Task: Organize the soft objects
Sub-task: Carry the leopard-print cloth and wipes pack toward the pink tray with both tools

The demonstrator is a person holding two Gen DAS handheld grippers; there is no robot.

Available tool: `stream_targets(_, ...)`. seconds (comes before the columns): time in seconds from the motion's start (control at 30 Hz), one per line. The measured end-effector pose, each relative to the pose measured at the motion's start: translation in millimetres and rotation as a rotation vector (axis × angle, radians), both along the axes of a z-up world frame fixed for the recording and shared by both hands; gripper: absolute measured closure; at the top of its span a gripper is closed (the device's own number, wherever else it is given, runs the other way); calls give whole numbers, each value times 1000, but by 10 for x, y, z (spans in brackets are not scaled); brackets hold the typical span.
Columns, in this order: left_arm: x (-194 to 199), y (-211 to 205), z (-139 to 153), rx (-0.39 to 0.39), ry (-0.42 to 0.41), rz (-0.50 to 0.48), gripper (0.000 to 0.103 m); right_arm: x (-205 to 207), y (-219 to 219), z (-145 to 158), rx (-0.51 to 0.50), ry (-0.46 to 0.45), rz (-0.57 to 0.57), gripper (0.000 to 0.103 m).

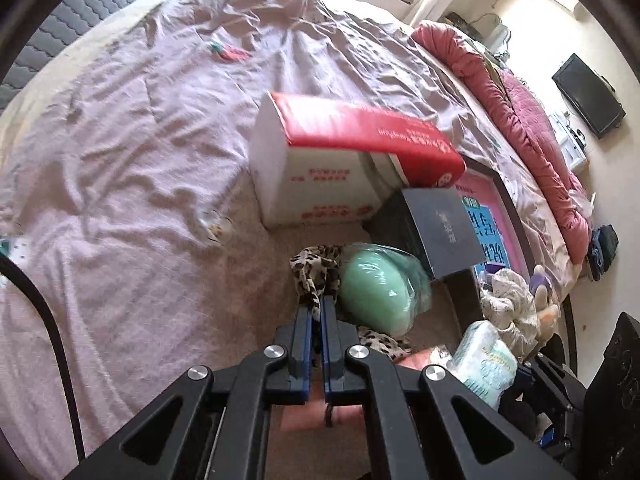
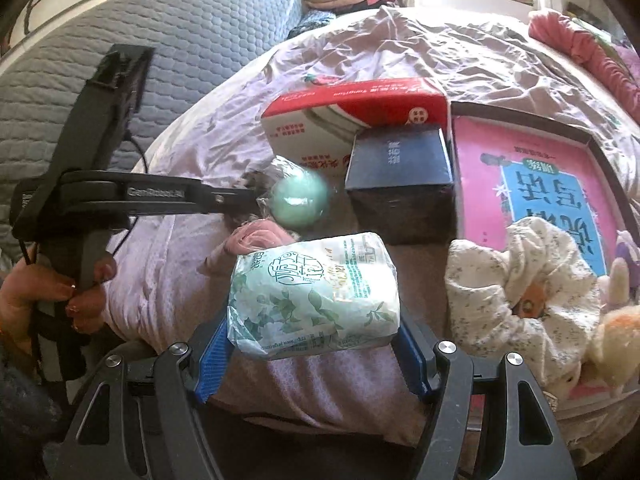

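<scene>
My left gripper is shut on a leopard-print cloth, which hangs from its closed fingertips just left of a green ball wrapped in plastic. From the right wrist view the left gripper reaches in from the left, its tip against the green ball. My right gripper is shut on a green-and-white tissue pack, held by its two ends between the blue pads. That tissue pack also shows at the lower right of the left wrist view.
On the pink bedsheet stand a red-and-white carton, a dark box and a pink framed board. A white floral cloth and a plush toy lie at right. A pink cloth lies under the ball. A hand holds the left gripper.
</scene>
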State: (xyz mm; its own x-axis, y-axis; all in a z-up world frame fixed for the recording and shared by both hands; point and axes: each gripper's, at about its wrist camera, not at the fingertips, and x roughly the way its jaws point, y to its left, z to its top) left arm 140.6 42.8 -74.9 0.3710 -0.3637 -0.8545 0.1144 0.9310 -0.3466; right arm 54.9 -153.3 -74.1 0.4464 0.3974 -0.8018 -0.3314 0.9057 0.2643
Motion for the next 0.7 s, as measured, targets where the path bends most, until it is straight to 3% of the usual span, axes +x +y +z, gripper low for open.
stream_targets(0.33, -126, 90, 224, 11, -52, 28, 100, 27, -109, 156, 21, -38, -49, 31)
stream_targets(0.7, -262, -104, 431, 2, -91, -2, 100, 0, -154, 181, 24, -48, -71, 31)
